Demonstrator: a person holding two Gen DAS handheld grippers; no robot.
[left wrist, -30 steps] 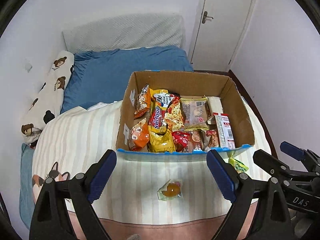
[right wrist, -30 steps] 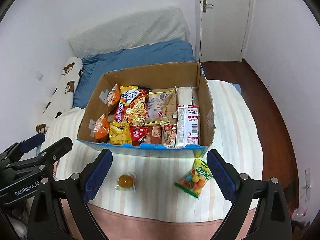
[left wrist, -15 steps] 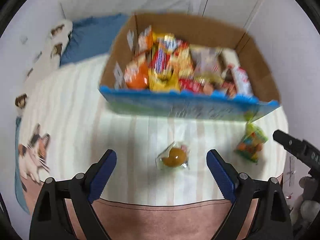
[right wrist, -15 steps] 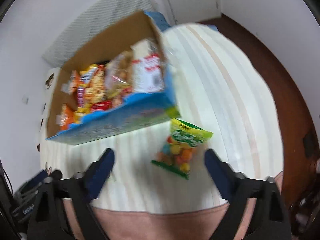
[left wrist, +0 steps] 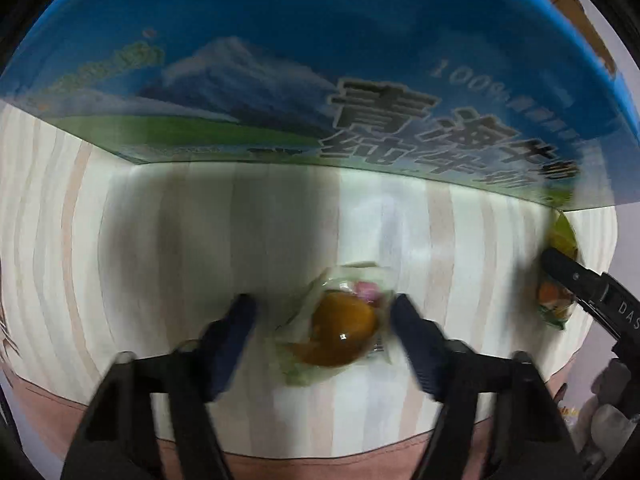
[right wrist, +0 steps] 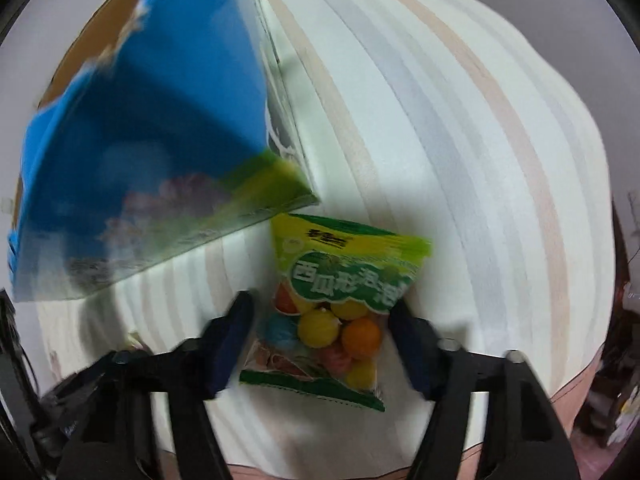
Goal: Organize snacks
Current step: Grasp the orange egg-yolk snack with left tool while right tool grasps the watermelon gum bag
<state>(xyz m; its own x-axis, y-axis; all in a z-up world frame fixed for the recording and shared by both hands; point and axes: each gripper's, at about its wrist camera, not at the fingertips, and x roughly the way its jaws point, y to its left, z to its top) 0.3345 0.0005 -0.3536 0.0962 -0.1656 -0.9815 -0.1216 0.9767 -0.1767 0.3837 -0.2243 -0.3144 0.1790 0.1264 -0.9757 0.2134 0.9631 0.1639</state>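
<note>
Both claws open, straddling for pickup: left gripper (left wrist: 322, 322) around orange jelly cup (left wrist: 343, 334) at lower centre, right gripper (right wrist: 320, 320) around candy bag (right wrist: 340, 312), both below blue box (left wrist: 320, 60) on striped bedding (right wrist: 460, 140).

The jelly cup (left wrist: 340, 330) at lower centre of the left view is clear glossy plastic, a highlight on its amber dome; the candy bag (right wrist: 340, 304) at lower centre of the right view is shiny printed film; the box (left wrist: 320, 80) is printed cardboard, raw brown at its upper-right edge; the striped bedsheet (right wrist: 460, 140) is soft matt cloth.
</note>
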